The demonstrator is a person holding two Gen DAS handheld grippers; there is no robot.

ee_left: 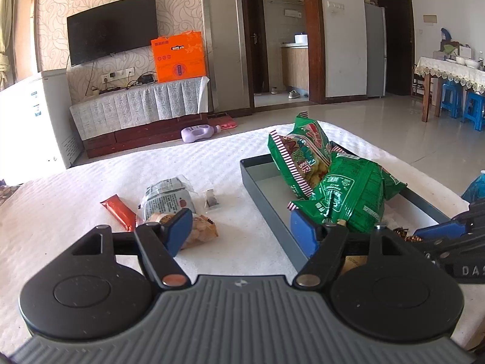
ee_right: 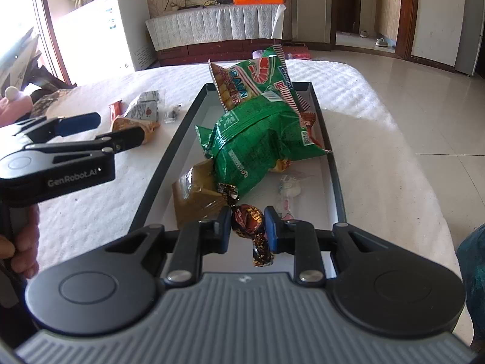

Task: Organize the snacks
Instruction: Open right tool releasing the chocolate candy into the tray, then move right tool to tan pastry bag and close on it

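We see our right gripper (ee_right: 248,231) low in the centre of the right wrist view, clenched on a dark brown, foil-wrapped candy with twisted ends (ee_right: 249,223), held just above the near end of a long, dark grey rectangular tray (ee_right: 169,151). The tray rests on a tabletop covered with a white quilted cloth (ee_right: 91,200).

Inside the tray, a green crinkled snack bag (ee_right: 257,148) lies in the middle of the frame, leaning on a green prawn-cracker bag with red-and-white striped edges (ee_right: 257,82) toward the far end. A gold-brown wrapped packet (ee_right: 197,194) sits at the tray's near left, and a small white-and-pink wrapped sweet (ee_right: 289,189) lies at its near right.

In the left wrist view, our left gripper (ee_left: 247,227) is released, its blue pads (ee_left: 178,230) spread wide apart and holding nothing, hovering over the cloth beside the tray's left wall. Just beyond it, at centre left, lie a red stick-shaped packet (ee_left: 118,210), a clear-and-grey printed pouch (ee_left: 168,198), an orange-brown snack pack (ee_left: 201,232) and a tiny clear sachet (ee_left: 212,200).
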